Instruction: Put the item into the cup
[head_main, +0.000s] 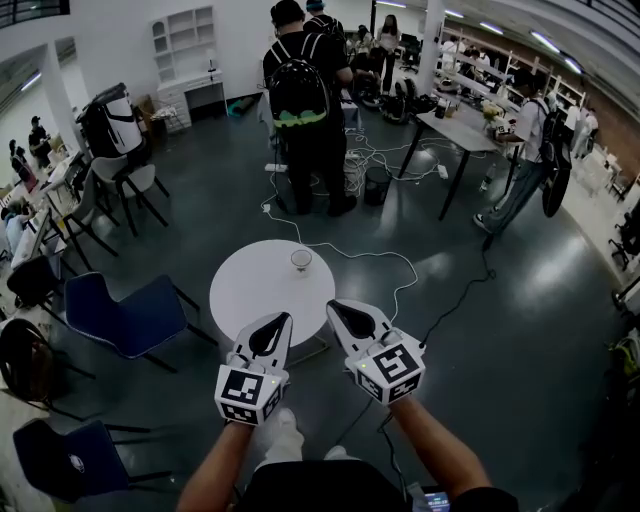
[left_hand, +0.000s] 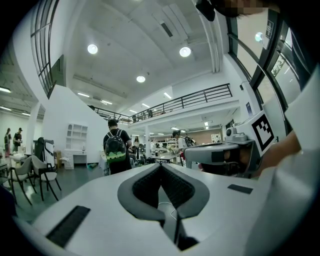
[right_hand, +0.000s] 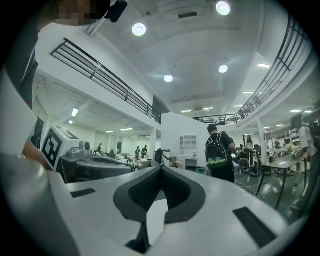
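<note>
A small clear glass cup stands on the far side of a round white table. I cannot tell whether anything lies in it, and no loose item shows on the table. My left gripper and right gripper hover side by side over the table's near edge, both shut and empty. In the left gripper view the left gripper has its jaws meeting at the tips, with the right gripper beside it. The right gripper view shows the right gripper closed the same way and the left gripper at its left.
A blue chair stands left of the table, with more chairs behind it. A person with a black backpack stands beyond the table, near a black bin. A white cable runs over the floor. Desks stand at the far right.
</note>
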